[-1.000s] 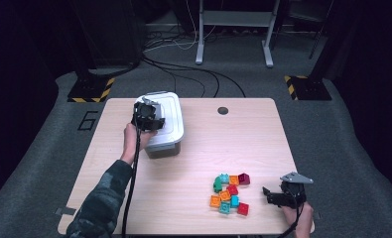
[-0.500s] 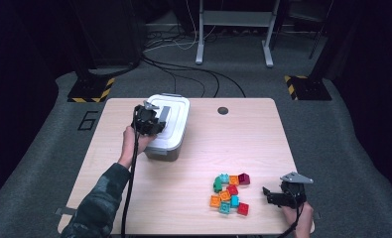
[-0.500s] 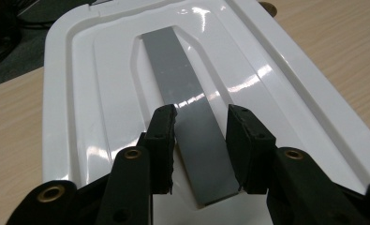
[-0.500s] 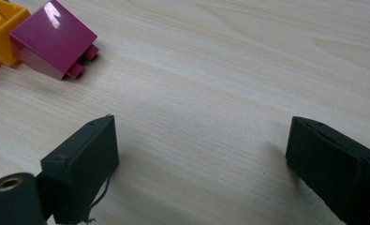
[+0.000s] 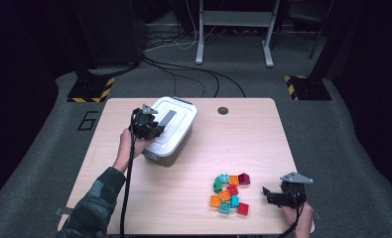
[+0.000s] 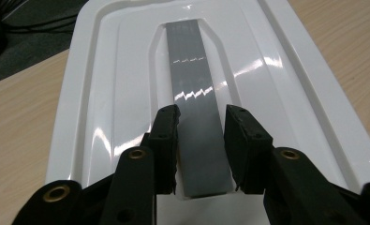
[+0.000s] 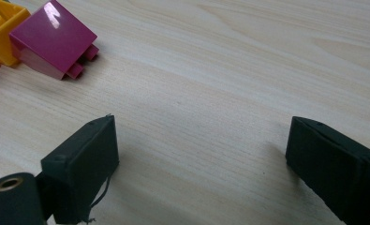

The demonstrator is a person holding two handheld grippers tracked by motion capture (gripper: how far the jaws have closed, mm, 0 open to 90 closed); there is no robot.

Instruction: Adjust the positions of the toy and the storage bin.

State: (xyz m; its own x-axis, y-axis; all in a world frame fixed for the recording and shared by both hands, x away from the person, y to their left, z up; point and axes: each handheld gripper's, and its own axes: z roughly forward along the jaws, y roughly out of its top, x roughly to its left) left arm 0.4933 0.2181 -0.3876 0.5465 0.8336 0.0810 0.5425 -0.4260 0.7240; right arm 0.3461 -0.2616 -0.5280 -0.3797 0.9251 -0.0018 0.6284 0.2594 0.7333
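Your left hand-held gripper (image 6: 201,140) straddles the box lid's grey handle (image 6: 196,103), jaws barely apart; your right hand-held gripper (image 7: 201,159) rests wide open, empty, on the worktop (image 7: 248,70).

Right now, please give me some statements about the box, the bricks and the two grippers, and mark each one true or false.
1. The lid is on the box. True.
2. The left gripper has its jaws on either side of the grey handle. True.
3. The right gripper holds a brick. False: its jaws are wide open over bare table.
4. The bricks are inside the box. False: they lie on the table, near the right gripper.
5. A magenta brick lies beside a yellow one. True.
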